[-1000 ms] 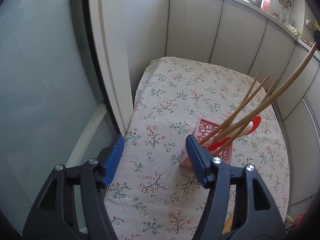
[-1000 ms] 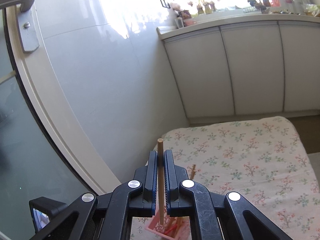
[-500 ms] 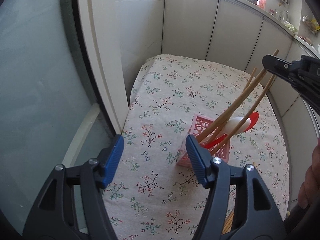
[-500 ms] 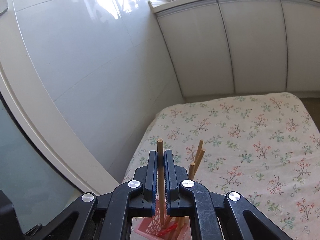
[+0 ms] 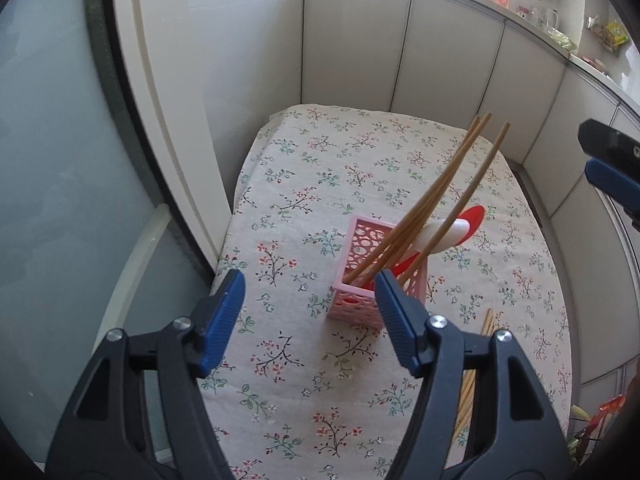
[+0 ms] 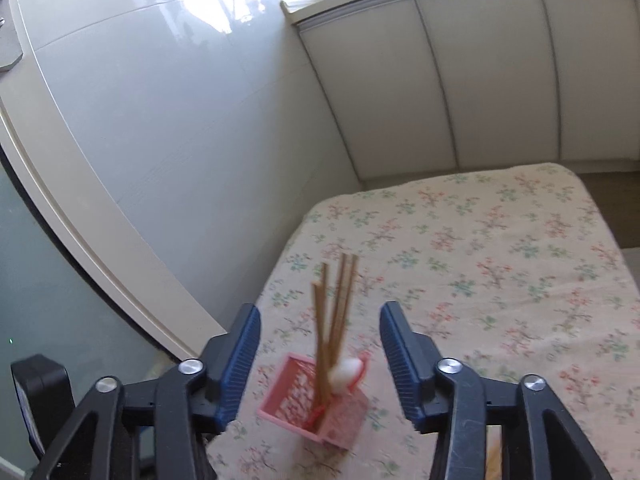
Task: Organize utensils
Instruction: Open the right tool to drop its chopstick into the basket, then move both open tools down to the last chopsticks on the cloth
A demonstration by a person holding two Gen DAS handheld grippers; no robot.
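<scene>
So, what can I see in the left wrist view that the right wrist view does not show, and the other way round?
Only the left wrist view shows the loose chopsticks lying on the tablecloth near the pink basket, and the right gripper from the side.

Only the right wrist view shows the right gripper head on: its jaws, just opened, stand apart with nothing pressed between them.

Both show the basket holding upright chopsticks and a red and white spoon.
</scene>
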